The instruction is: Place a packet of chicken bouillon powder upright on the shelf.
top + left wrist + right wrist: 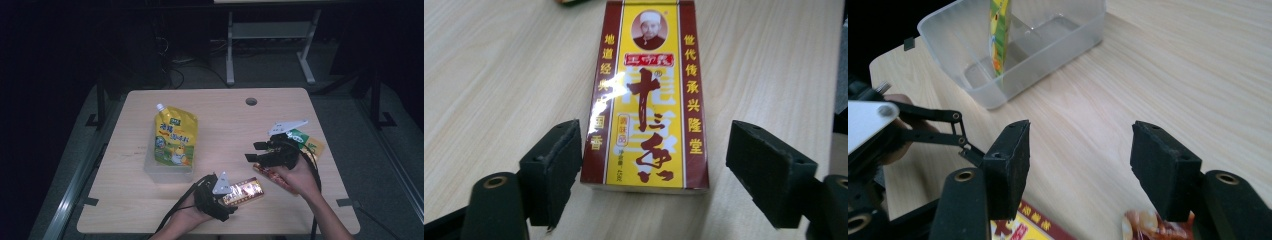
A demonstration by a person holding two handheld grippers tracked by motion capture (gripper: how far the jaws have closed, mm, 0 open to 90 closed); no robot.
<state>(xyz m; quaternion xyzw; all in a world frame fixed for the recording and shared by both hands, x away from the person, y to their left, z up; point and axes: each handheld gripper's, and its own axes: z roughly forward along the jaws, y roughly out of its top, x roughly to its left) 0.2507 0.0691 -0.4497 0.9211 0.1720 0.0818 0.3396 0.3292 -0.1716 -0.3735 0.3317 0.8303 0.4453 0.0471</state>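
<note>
A flat red and yellow box (243, 191) (646, 95) with Chinese print lies on the wooden table near its front edge. My left gripper (231, 197) (654, 170) is open, one pad at each side of the box's near end; the left pad (554, 165) sits close to the box's edge and the right pad (769, 170) stands well off it. My right gripper (252, 151) (1080, 160) hovers open over bare wood with nothing between its pads, pointing toward a clear plastic container (167, 172) (948, 40). A yellow spouted pouch (175, 137) (999, 35) stands in that container.
A red snack packet (270, 175) (1148, 227) lies under my right hand. A green and yellow packet (310, 145) rests at the table's right. The table (225, 115) has a cable hole (251, 101) near the back edge. Dark floor and a desk frame lie beyond.
</note>
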